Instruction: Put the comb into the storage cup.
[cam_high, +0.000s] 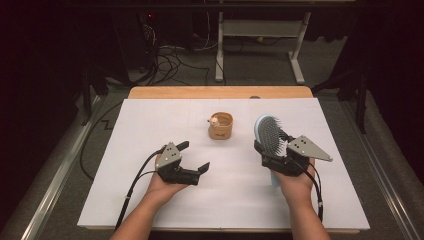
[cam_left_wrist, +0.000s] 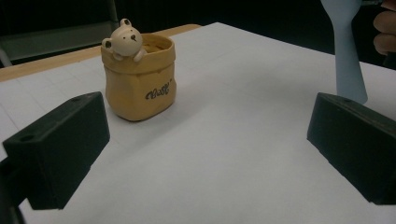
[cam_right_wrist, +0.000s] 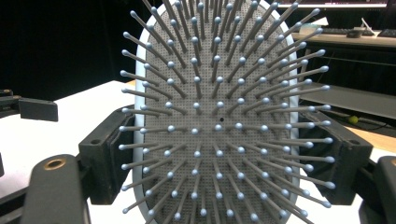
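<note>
hairbrush (cam_high: 269, 134) upright in right gripper (cam_high: 272, 155), head up

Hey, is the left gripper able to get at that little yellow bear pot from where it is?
Probably yes. The left gripper is open, and bare white table lies between it and the yellow bear pot.

Looked like a lab or test room to me, not anyone's home. I was working over a surface (cam_high: 150, 210) covered in plain white sheet, dark all around it, with a tangle of cables (cam_high: 167, 60) on the grey floor (cam_high: 260, 65) behind, a bare metal desk frame (cam_high: 260, 30), and what seemed like equipment with a red light (cam_high: 150, 16).
</note>
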